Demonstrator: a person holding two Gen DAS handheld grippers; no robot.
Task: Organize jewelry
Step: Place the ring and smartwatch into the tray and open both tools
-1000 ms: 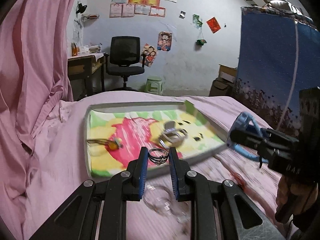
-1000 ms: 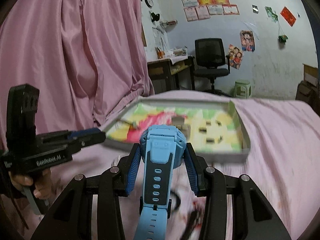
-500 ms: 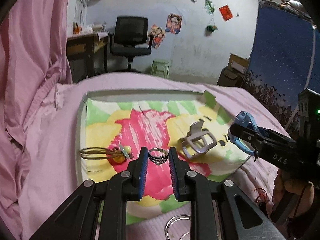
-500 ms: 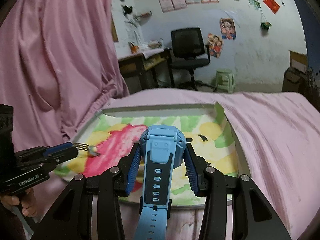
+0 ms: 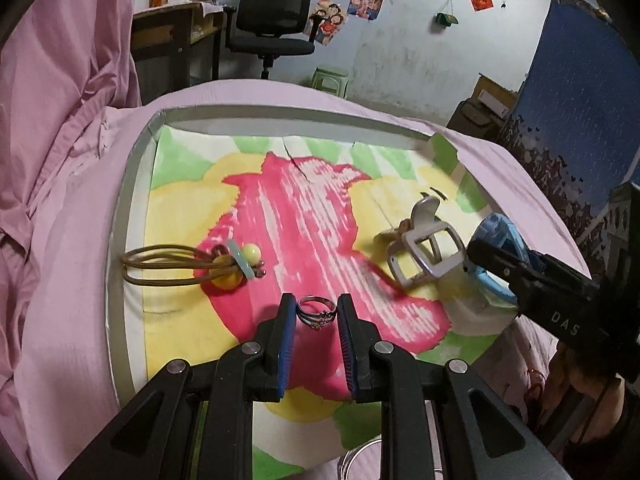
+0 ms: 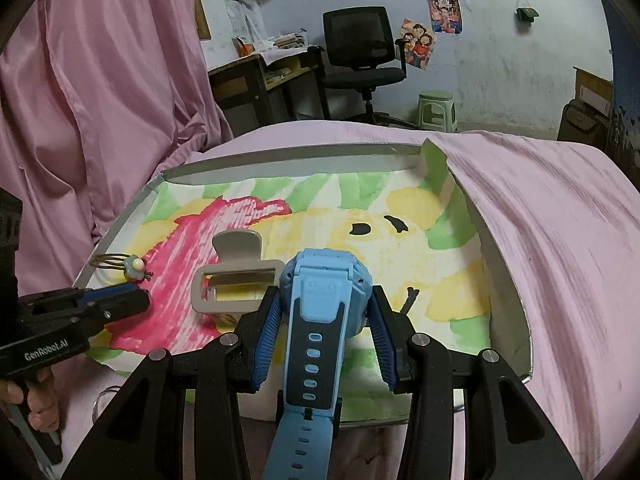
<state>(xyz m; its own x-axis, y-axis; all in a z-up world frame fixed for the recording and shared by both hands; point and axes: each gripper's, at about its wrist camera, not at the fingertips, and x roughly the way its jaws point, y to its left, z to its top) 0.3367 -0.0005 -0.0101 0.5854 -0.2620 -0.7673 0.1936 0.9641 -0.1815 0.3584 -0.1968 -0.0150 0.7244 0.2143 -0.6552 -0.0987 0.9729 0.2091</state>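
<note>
Left gripper (image 5: 316,316) pinching a silver ring (image 5: 315,312), right gripper (image 6: 325,300) clamping a blue smartwatch (image 6: 320,312), both over the tray (image 5: 120,216) (risk: the ring slips sideways and rolls into the bedding).

Black hand-held gripper (image 5: 316,314), ribbed blue pads (image 5: 287,344), silver screws, white "GenRobot.AI" lettering.

left gripper (image 5: 316,314) with ring (image 5: 315,311) now over tray (image 5: 120,240), right gripper (image 6: 324,304) with blue watch (image 6: 320,320) lowered over it too
</note>
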